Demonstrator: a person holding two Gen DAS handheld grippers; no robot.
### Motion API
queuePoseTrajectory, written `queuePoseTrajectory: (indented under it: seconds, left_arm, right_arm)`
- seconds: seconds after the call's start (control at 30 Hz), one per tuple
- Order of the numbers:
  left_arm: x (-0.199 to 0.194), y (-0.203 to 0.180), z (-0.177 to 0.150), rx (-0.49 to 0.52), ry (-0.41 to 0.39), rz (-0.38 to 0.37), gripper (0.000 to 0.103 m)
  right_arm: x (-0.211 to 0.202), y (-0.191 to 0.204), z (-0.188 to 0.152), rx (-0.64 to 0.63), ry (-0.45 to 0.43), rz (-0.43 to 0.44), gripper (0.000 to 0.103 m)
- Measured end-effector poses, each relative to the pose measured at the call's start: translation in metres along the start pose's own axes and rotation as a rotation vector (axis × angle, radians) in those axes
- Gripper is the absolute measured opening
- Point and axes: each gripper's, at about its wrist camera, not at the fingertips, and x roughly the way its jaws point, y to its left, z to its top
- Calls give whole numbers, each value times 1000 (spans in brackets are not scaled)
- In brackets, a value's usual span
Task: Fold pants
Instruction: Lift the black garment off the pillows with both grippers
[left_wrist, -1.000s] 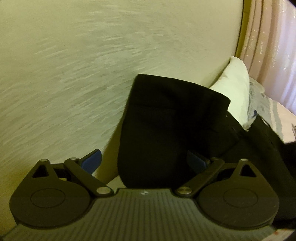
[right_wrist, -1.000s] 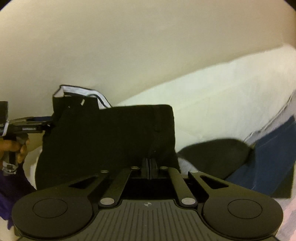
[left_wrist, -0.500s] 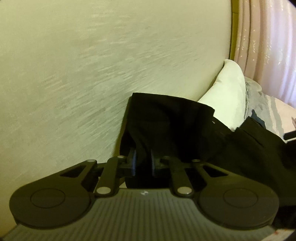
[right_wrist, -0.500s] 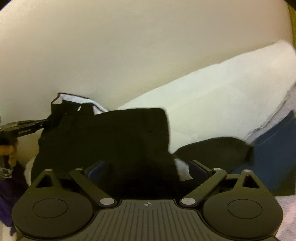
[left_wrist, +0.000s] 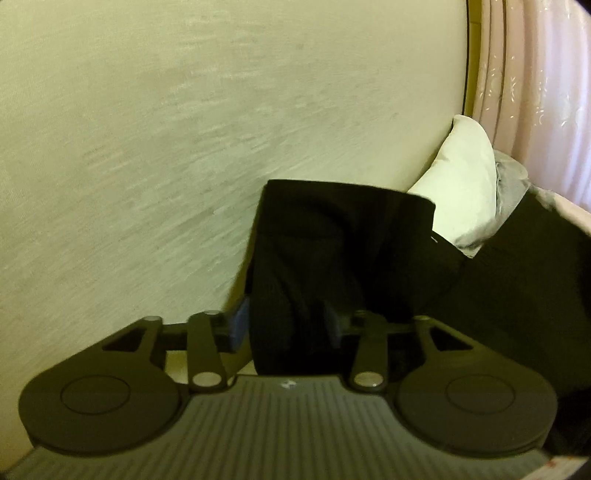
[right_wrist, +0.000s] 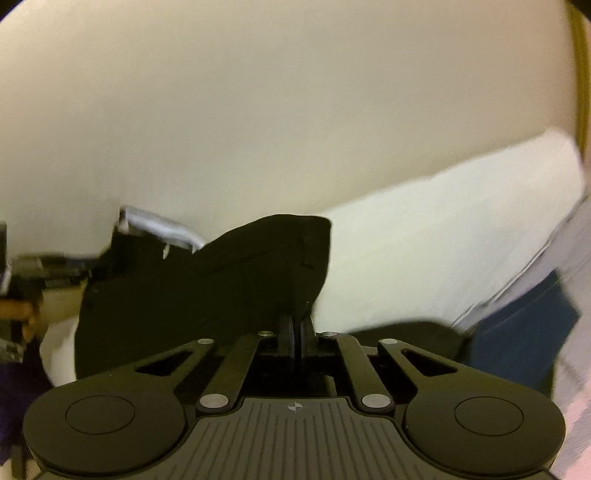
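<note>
Gripping a bunched edge of the black pants, the right gripper has its jaws pressed nearly together, with a thin fold of the dark cloth caught between them. From there the fabric rises in a rounded hump and spreads away to the left, where a strip of pale lining shows along its upper edge. At the far left of that view a person's hand shows at the picture's edge, blurred, beside part of a dark tool.

On the other side, the left gripper stands partly open, its blue-padded fingers on either side of a hanging column of the same pants. The cloth fills the gap between them, but whether the pads actually press on it I cannot tell. The garment drapes upward from the fingers to a straight hemmed top edge, and more of it spills off to the right in a dark mass.

Just behind the pants a white pillow leans against the wall, with a grey, crumpled cloth next to it. A dark blue item lies near the right gripper's side, on a pale bed surface. Beyond everything stands a cream textured wall, and pinkish curtains hang at the far right.
</note>
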Motion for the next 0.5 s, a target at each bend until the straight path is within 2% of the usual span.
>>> queuePoseTrajectory:
  seconds: [0.17, 0.2, 0.27, 0.37, 0.5]
  left_arm:
    - [8, -7, 5, 5, 23, -11, 42]
    - [10, -9, 5, 6, 26, -9, 38]
    - [10, -12, 7, 23, 28, 2, 13]
    - [-3, -19, 15, 31, -15, -14, 6]
    - [-35, -37, 28, 56, -100, -31, 4]
  right_arm:
    - [-41, -6, 4, 44, -100, -58, 0]
    - [-48, -6, 3, 50, -117, -70, 0]
    - [-62, -4, 3, 53, -142, -90, 0]
    - [-84, -1, 0, 67, -189, -110, 0]
    - [-125, 6, 4, 51, -275, -157, 0]
